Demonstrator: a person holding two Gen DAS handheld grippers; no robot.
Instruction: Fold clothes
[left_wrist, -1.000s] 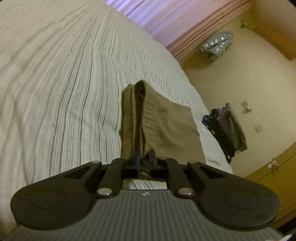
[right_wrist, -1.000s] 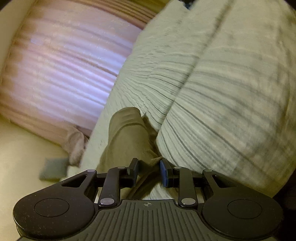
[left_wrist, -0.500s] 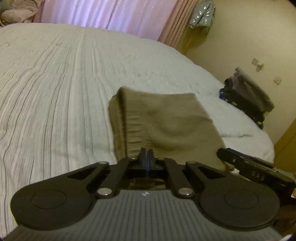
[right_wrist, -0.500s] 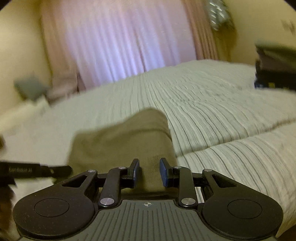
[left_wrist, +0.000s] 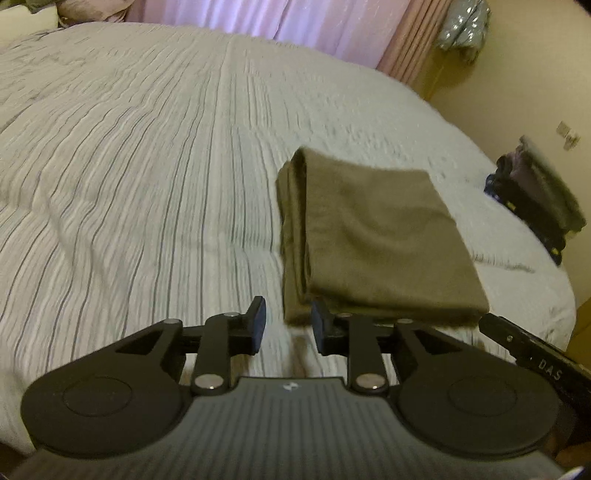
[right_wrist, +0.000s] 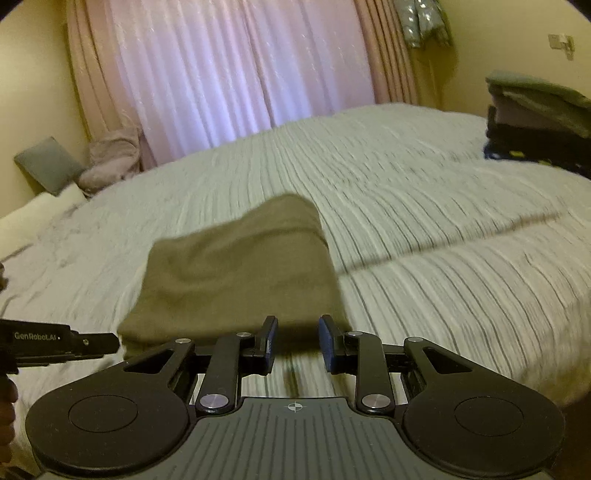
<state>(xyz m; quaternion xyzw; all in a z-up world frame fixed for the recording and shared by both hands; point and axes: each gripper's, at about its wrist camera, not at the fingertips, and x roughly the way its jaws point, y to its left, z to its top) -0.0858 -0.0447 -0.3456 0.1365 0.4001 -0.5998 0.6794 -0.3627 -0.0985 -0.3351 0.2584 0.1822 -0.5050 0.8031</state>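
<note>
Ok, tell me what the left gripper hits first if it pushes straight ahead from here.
The left gripper, open, would probably meet the near left corner of the folded brown cloth lying on the bed. Depth is unclear; the cloth sits slightly right of centre.

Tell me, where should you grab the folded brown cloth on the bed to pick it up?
Probably the near edge of the folded brown cloth, at its two near corners, coming in low from this side. It lies flat on the striped bedspread, and both the left gripper and right gripper sit open just short of that edge. Pinch all layers together, or it unfolds.
</note>
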